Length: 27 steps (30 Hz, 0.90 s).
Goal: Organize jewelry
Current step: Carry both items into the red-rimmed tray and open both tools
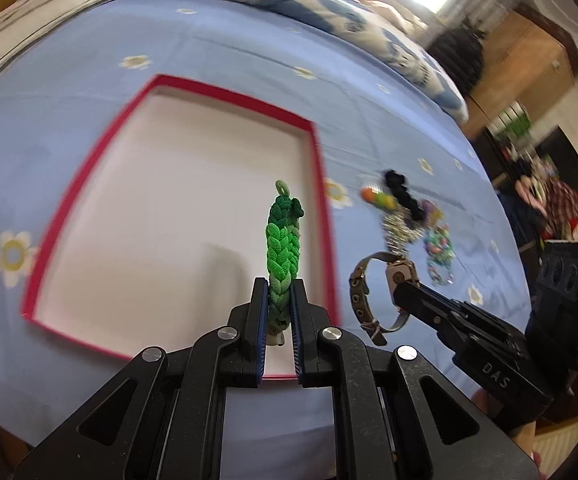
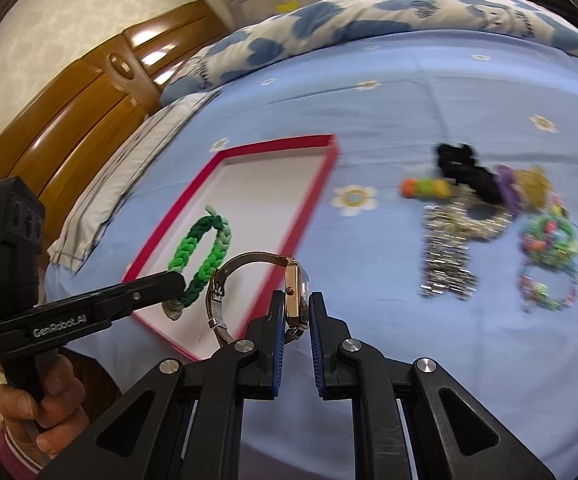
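Note:
My left gripper [image 1: 279, 296] is shut on a green braided bracelet [image 1: 283, 248] and holds it upright above the near right corner of a red-rimmed white tray [image 1: 321, 184]. The right wrist view shows the bracelet [image 2: 201, 252] over the tray [image 2: 321, 176] too. My right gripper [image 2: 296, 308] is shut on a wristwatch [image 2: 295, 288] with a mesh band, held above the bed just right of the tray. The watch [image 1: 399, 274] hangs from the right gripper in the left wrist view.
A pile of jewelry lies on the blue flowered sheet right of the tray: a black scrunchie [image 2: 465, 168], a silver chain bracelet [image 2: 445, 252], colourful bead bracelets [image 2: 549, 256]. A pillow [image 2: 369, 24] and wooden headboard [image 2: 89, 112] lie beyond.

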Each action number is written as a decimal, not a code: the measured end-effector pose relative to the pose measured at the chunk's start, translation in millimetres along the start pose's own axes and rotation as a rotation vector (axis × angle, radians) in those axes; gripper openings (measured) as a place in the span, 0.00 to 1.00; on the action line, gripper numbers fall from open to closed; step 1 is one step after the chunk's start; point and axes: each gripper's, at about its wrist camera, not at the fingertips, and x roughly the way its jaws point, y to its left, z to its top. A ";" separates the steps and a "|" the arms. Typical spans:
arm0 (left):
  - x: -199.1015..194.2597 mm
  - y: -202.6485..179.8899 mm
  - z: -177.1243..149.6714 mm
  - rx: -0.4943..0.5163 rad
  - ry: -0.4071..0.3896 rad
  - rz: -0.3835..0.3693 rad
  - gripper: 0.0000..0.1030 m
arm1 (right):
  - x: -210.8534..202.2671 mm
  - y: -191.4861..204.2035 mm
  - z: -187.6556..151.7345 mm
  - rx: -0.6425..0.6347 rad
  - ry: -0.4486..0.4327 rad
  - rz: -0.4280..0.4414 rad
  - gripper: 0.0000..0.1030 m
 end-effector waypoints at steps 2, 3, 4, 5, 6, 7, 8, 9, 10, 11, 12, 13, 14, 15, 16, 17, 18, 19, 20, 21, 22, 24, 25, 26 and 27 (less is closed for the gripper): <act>-3.6 13.4 0.6 -0.026 -0.007 0.014 0.09 | 9.5 13.4 2.8 -0.022 0.014 0.015 0.11; -5.5 19.9 1.2 -0.037 -0.010 0.022 0.09 | 13.2 18.6 3.8 -0.031 0.019 0.020 0.11; -6.9 25.4 1.4 -0.043 -0.012 0.029 0.09 | 17.0 24.0 5.0 -0.041 0.025 0.024 0.11; -7.5 30.3 1.8 -0.051 -0.013 0.038 0.09 | 21.0 29.9 5.8 -0.051 0.032 0.030 0.11; -7.7 34.5 2.0 -0.057 -0.012 0.042 0.09 | 25.4 36.4 6.9 -0.063 0.040 0.037 0.11; -7.3 38.6 2.2 -0.063 -0.010 0.049 0.09 | 28.2 40.2 7.7 -0.070 0.045 0.041 0.11; -7.3 41.8 2.6 -0.066 -0.008 0.054 0.09 | 33.6 46.5 9.3 -0.083 0.053 0.043 0.11; -6.2 45.4 2.6 -0.071 -0.005 0.060 0.09 | 38.0 51.2 10.4 -0.092 0.060 0.044 0.11; -6.0 49.2 2.5 -0.076 -0.004 0.062 0.09 | 42.5 54.4 10.7 -0.099 0.068 0.047 0.11; -4.5 52.4 2.5 -0.083 0.000 0.065 0.09 | 47.1 56.9 11.6 -0.106 0.077 0.047 0.11; -3.1 56.1 2.7 -0.088 0.003 0.068 0.09 | 51.5 59.2 12.3 -0.112 0.086 0.045 0.11; -1.8 59.2 2.6 -0.094 0.007 0.073 0.09 | 57.4 62.5 12.8 -0.120 0.097 0.044 0.11; 0.0 62.4 2.7 -0.100 0.010 0.075 0.09 | 61.2 63.8 13.5 -0.125 0.105 0.042 0.11; 1.4 65.1 2.5 -0.104 0.014 0.078 0.09 | 67.1 65.7 13.6 -0.131 0.118 0.038 0.11; 2.7 67.9 2.4 -0.109 0.018 0.082 0.09 | 71.9 66.9 13.6 -0.136 0.128 0.032 0.11; 4.4 70.2 2.4 -0.114 0.023 0.082 0.09 | 77.8 67.7 12.6 -0.142 0.144 0.025 0.11; 5.7 71.9 2.5 -0.116 0.027 0.082 0.09 | 82.3 68.0 11.9 -0.144 0.157 0.021 0.11; 7.1 73.1 2.7 -0.117 0.032 0.086 0.09 | 85.3 67.9 11.7 -0.146 0.168 0.019 0.11; 9.0 74.0 2.9 -0.116 0.039 0.093 0.09 | 88.7 68.1 11.3 -0.149 0.177 0.014 0.11; 10.5 74.7 3.2 -0.114 0.043 0.096 0.09 | 91.8 68.5 10.6 -0.153 0.187 0.008 0.11; 11.2 75.3 3.1 -0.112 0.046 0.098 0.09 | 93.5 68.7 10.2 -0.155 0.194 0.006 0.11; 12.5 76.4 3.0 -0.111 0.052 0.096 0.09 | 96.2 69.8 9.5 -0.162 0.208 0.000 0.11; 12.7 76.5 3.4 -0.109 0.053 0.099 0.10 | 97.8 70.5 9.7 -0.167 0.213 -0.002 0.11; 13.4 76.5 4.3 -0.108 0.053 0.105 0.10 | 99.3 70.7 9.3 -0.171 0.221 -0.005 0.11; 13.5 76.3 4.4 -0.105 0.053 0.111 0.11 | 101.3 70.7 10.1 -0.173 0.225 -0.007 0.11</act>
